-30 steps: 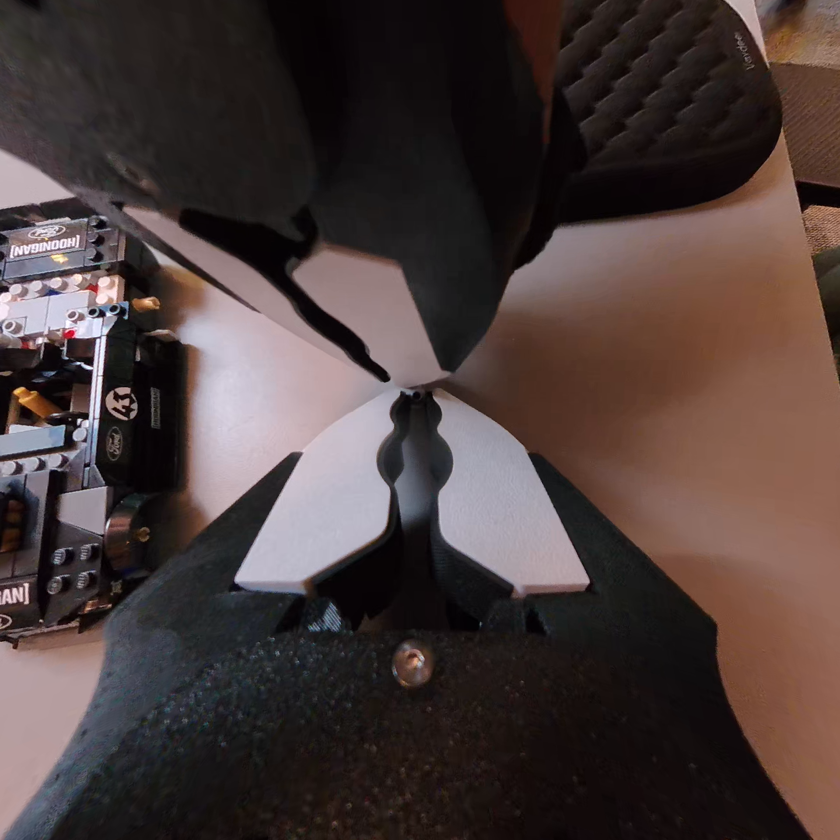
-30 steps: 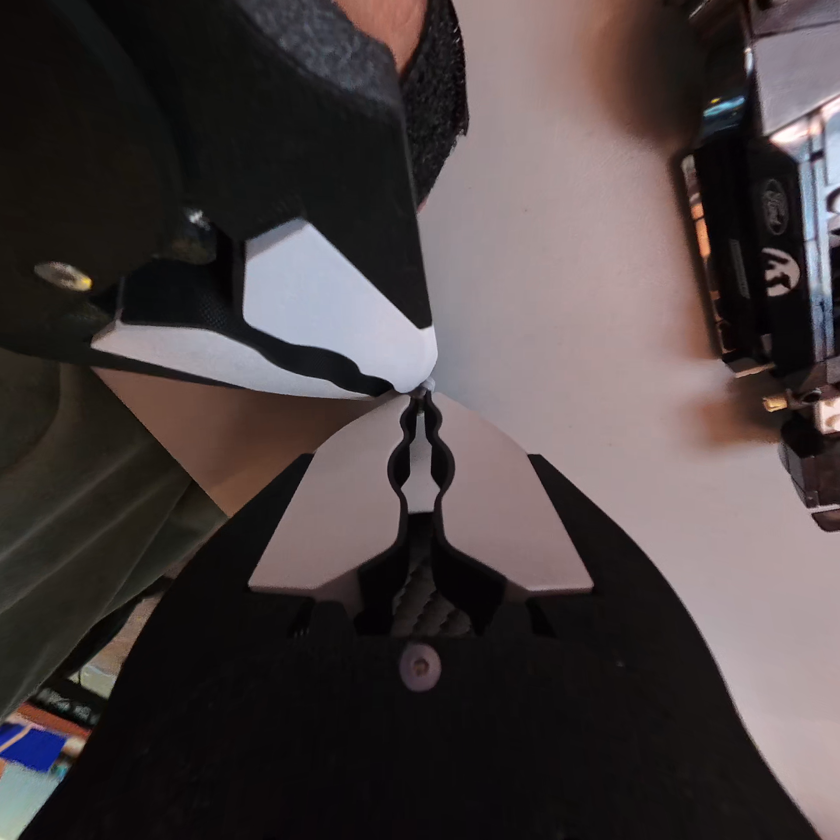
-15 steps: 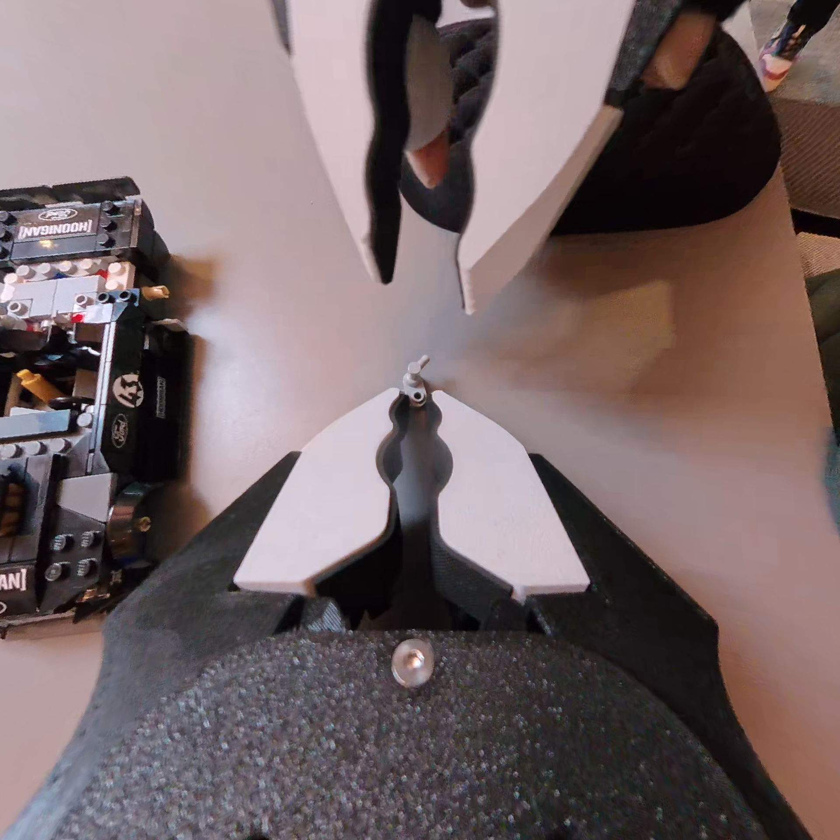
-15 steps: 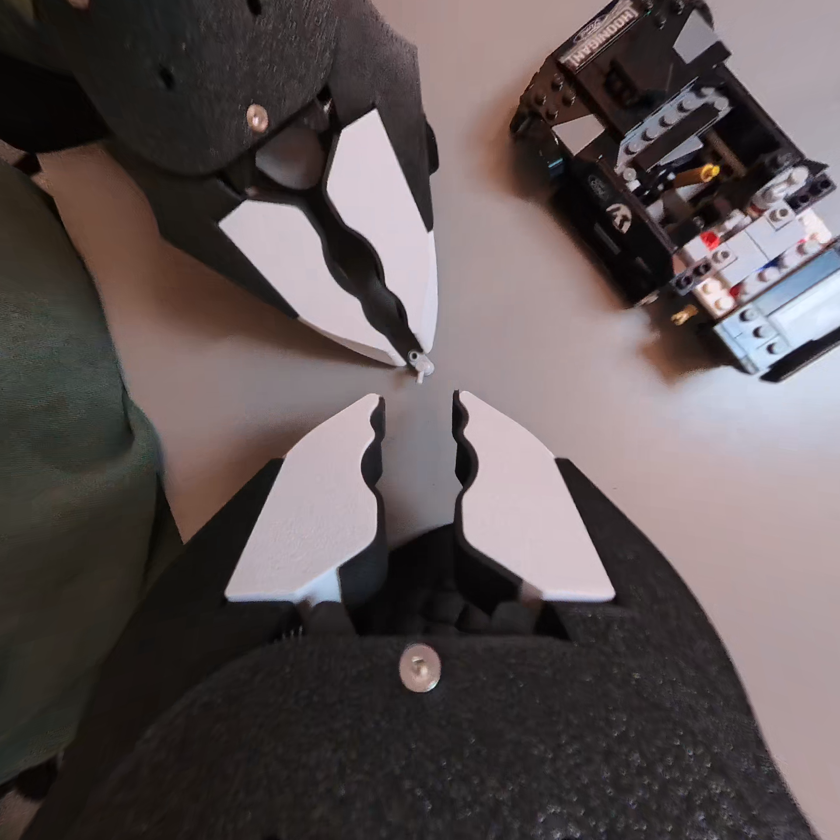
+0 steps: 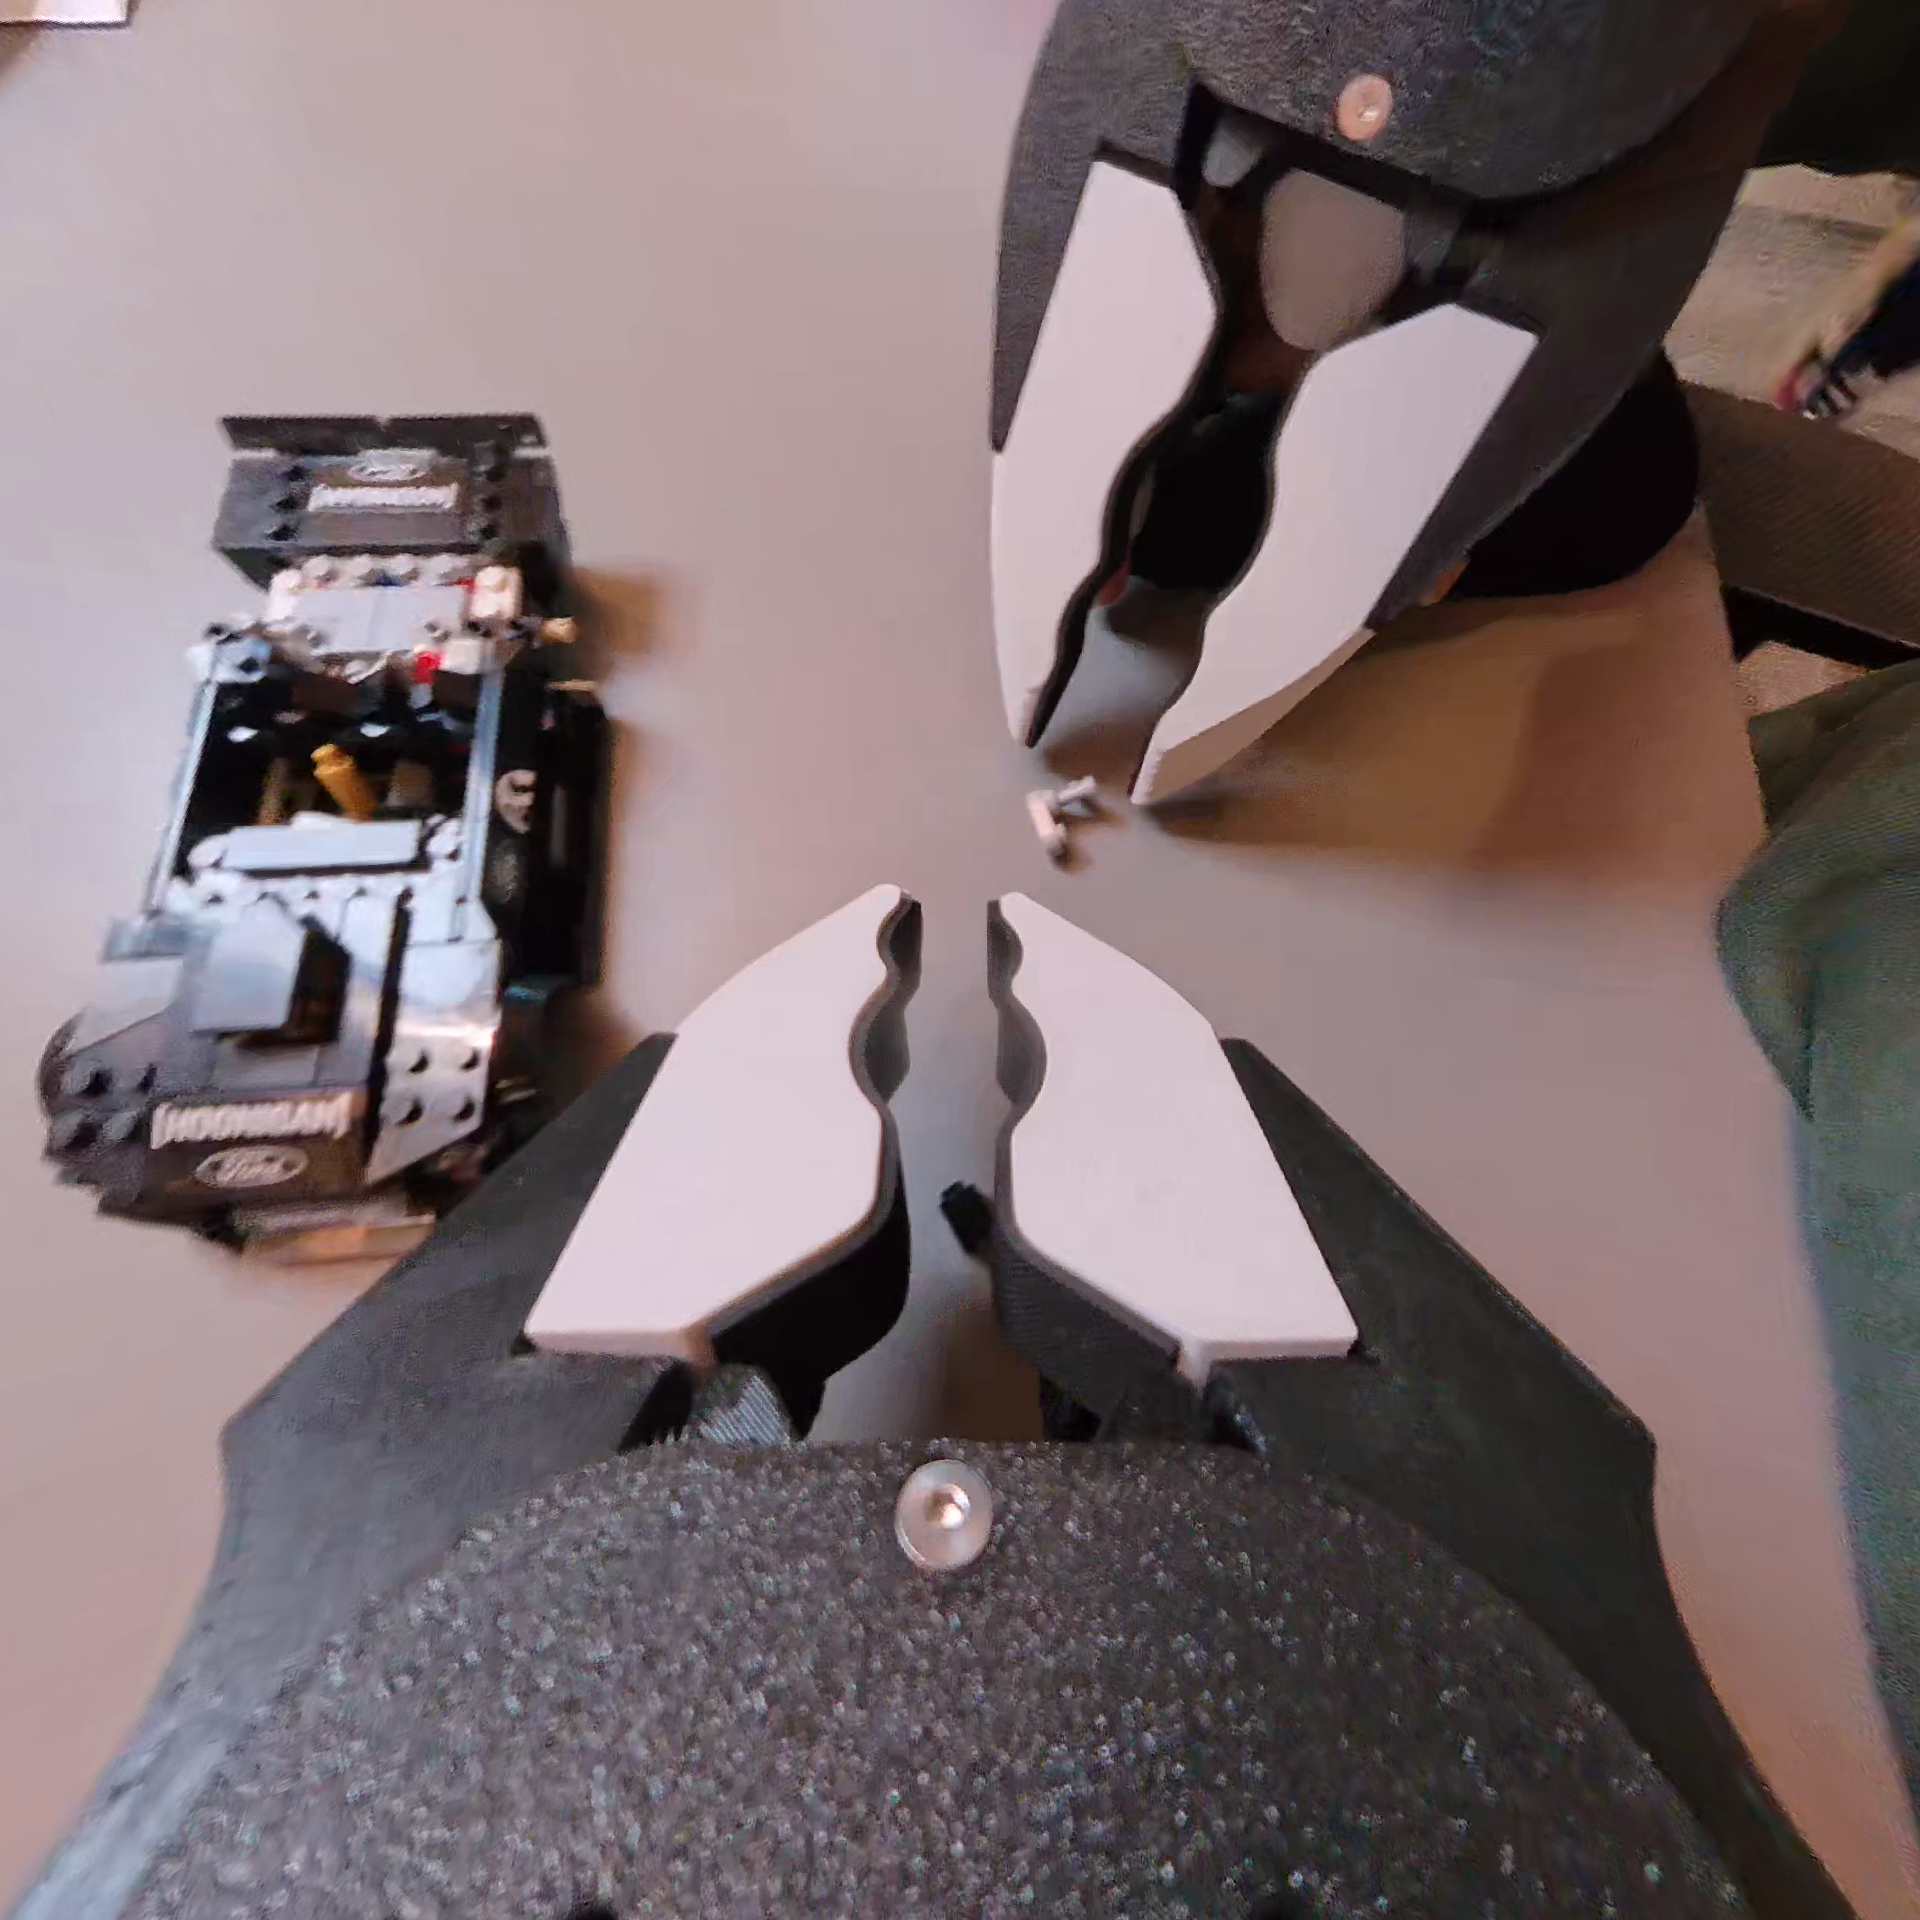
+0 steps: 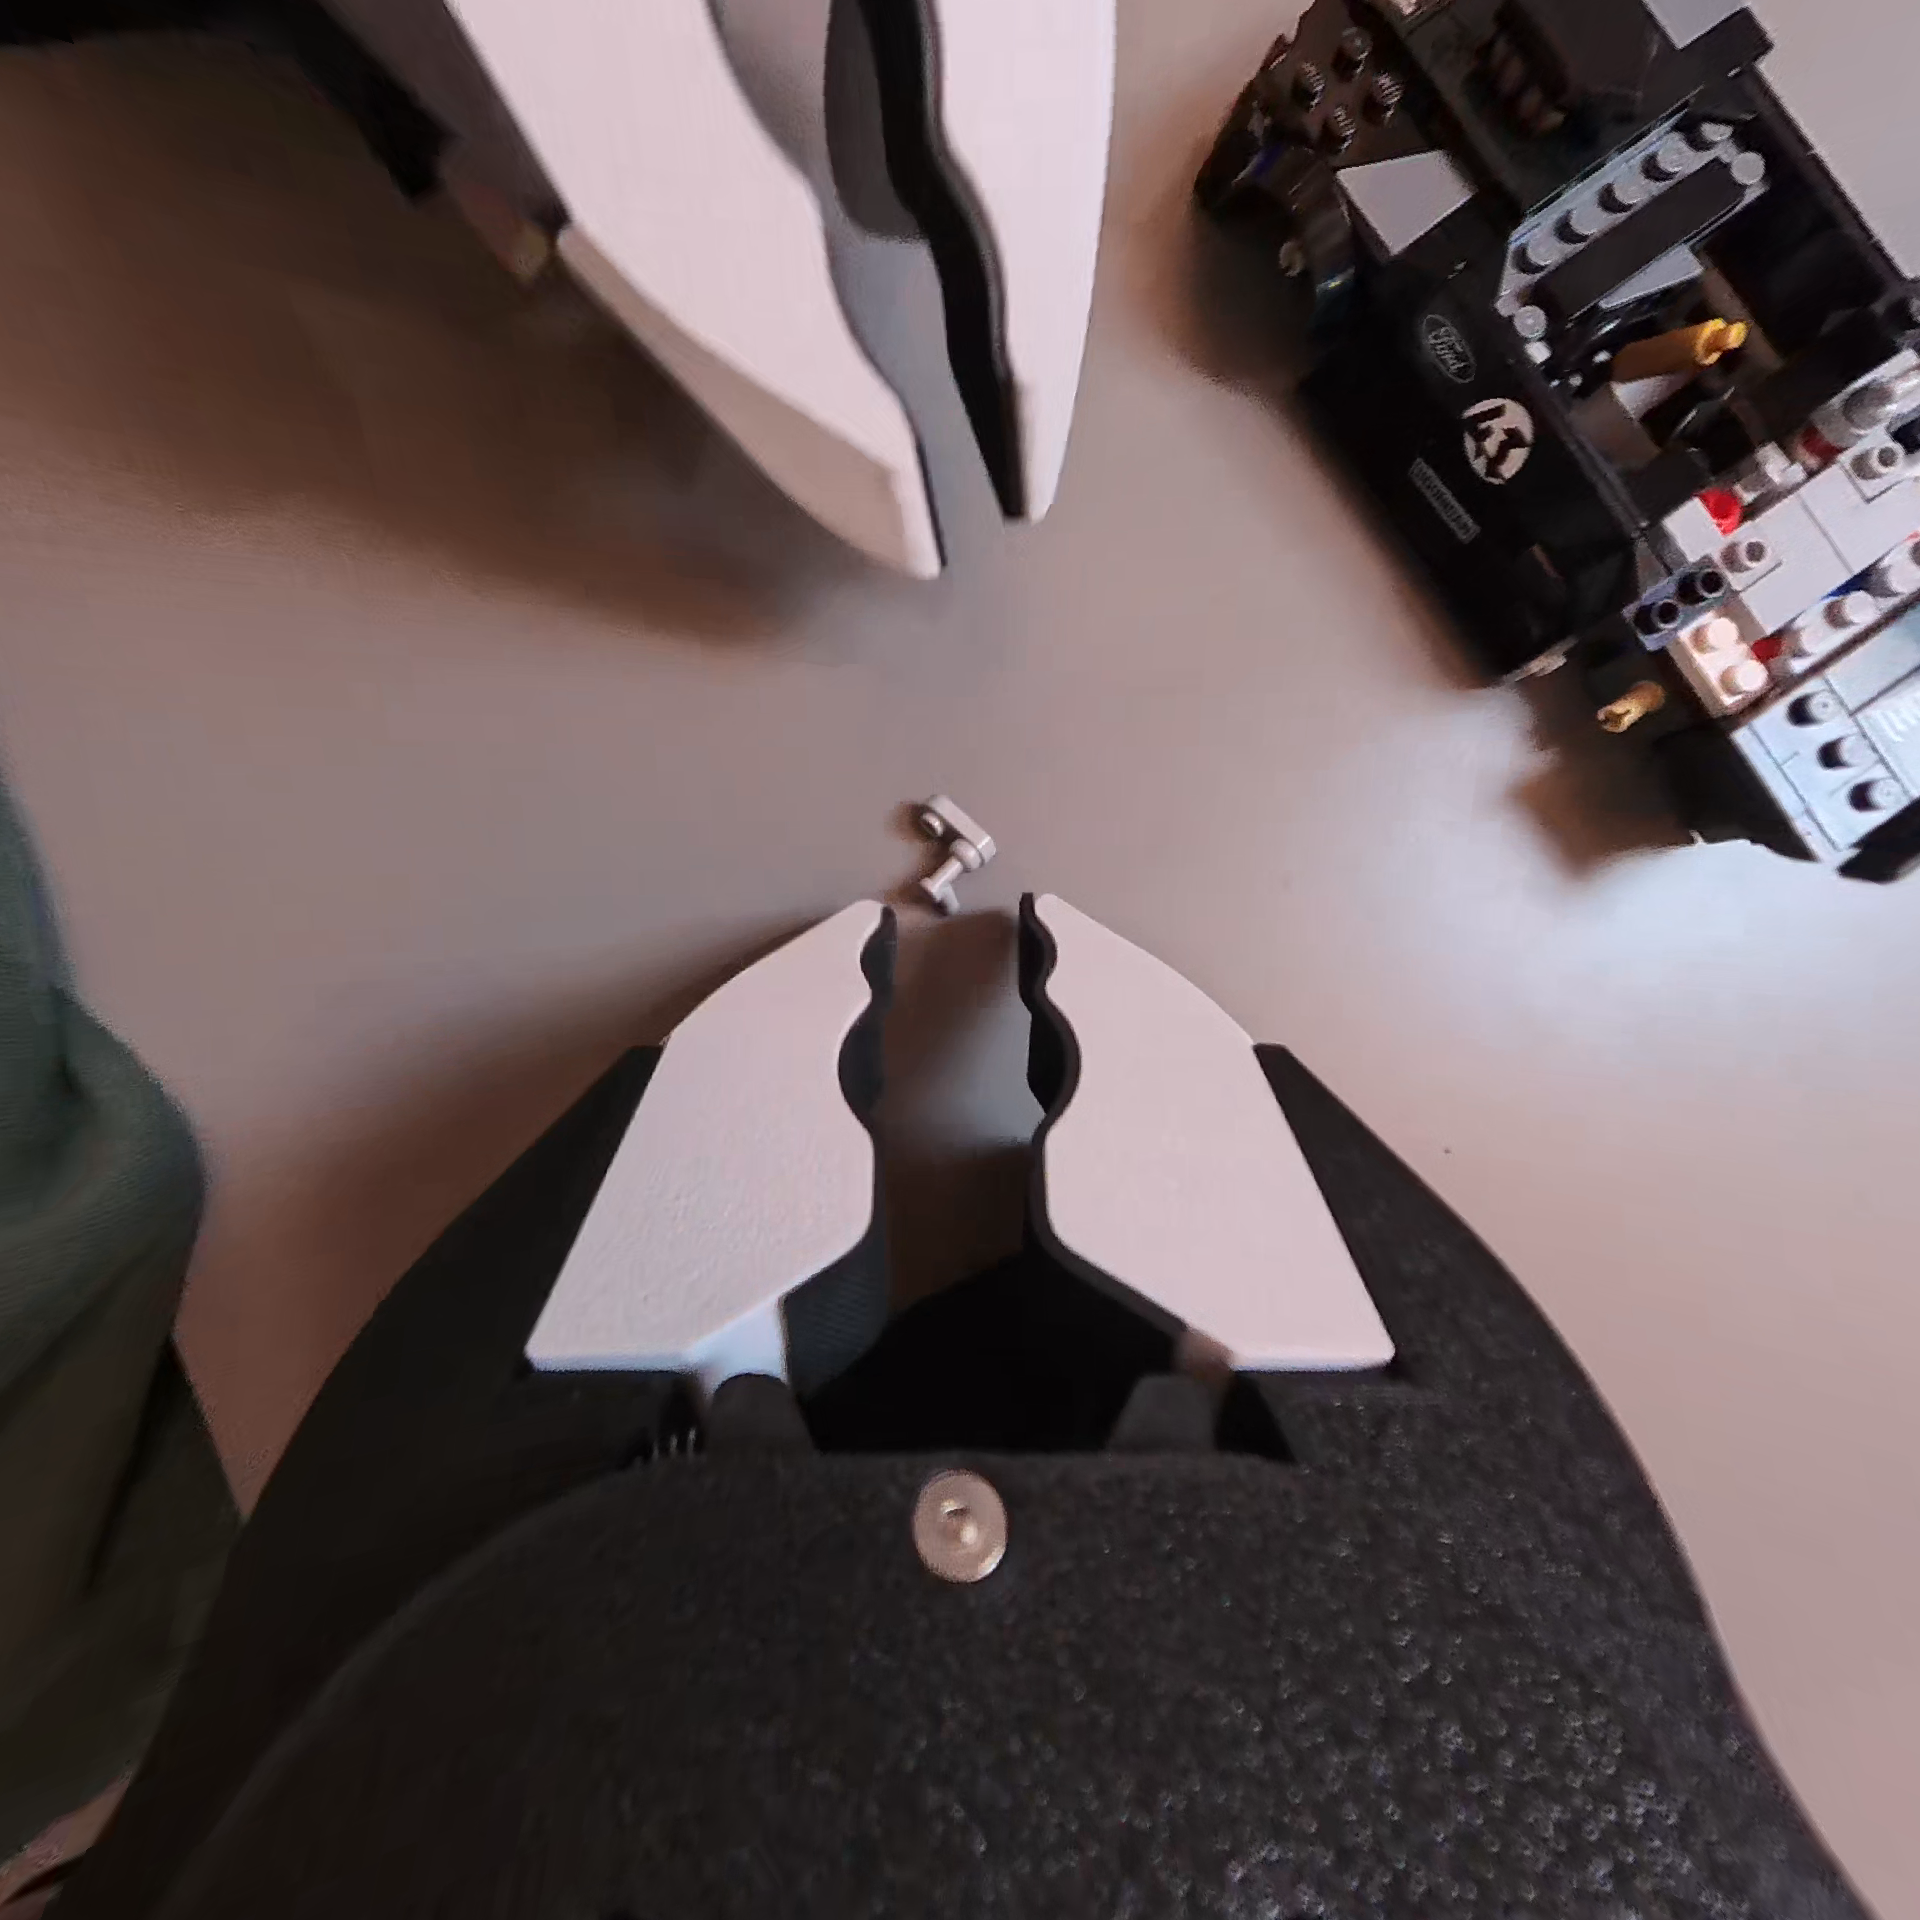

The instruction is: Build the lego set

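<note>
Left gripper (image 5: pixel 953 906): jaws parted by a narrow gap, nothing between them, tips aimed at the small grey piece (image 6: pixel 954 850) but short of it. Right gripper (image 6: pixel 954 907): jaws parted wider, empty, tips just beside the same piece. Both point at it from opposite sides, tips facing.

A beige table (image 5: pixel 727 260) bears a lego car (image 5: pixel 332 831) and a small grey piece (image 6: pixel 954 850).

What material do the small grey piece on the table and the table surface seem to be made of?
Small grey piece: probably hard moulded plastic, light grey, smooth with a slight sheen; its crisp little pins and edges suggest this. Table: looks like smooth matte laminate or painted board, plain beige-grey with soft reflections and no grain; the core is not visible.
</note>
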Demonstrator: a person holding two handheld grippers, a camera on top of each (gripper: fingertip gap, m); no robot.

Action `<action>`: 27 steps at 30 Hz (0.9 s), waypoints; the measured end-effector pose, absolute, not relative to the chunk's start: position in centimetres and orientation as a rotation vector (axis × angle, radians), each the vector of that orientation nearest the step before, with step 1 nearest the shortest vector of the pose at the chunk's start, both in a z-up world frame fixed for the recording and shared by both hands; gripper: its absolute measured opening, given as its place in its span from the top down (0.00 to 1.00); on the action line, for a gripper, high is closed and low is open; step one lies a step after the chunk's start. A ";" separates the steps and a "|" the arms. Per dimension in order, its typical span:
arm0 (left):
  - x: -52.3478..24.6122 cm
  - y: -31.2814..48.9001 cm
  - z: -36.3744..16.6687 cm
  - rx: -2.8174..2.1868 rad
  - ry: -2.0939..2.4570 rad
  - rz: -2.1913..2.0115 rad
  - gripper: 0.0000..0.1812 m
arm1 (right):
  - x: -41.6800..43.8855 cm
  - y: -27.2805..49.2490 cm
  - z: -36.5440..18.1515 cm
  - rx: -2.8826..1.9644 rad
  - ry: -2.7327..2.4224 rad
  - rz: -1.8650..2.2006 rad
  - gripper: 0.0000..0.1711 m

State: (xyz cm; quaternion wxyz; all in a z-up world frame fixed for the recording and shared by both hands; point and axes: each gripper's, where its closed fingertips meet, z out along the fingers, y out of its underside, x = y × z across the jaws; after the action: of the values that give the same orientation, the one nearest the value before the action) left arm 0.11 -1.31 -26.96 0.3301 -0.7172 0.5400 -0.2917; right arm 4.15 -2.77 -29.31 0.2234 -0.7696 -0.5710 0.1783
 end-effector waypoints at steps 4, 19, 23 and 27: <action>-0.9 -0.6 -27.3 -1.904 1.382 -0.742 0.94 | 3.6 -2.7 -29.6 -2.094 -1.635 0.458 0.94; 1.0 -3.2 -26.7 -1.775 1.467 -0.858 0.86 | 1.3 -3.1 -26.2 -1.732 -2.369 0.721 0.97; 0.5 -3.2 -24.1 -1.762 1.331 -1.109 0.89 | 0.0 -2.7 -24.7 -1.594 -2.327 0.760 0.97; 0.0 -2.8 -23.5 -1.738 1.319 -1.119 0.88 | -0.8 -2.6 -23.4 -1.475 -2.232 0.773 0.97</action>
State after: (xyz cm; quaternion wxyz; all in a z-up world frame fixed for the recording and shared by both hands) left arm 0.01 -2.77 -23.55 0.3379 -0.6670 0.5063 -0.4297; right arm -0.79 -2.56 -23.42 0.1776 -0.5212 -0.7888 0.2732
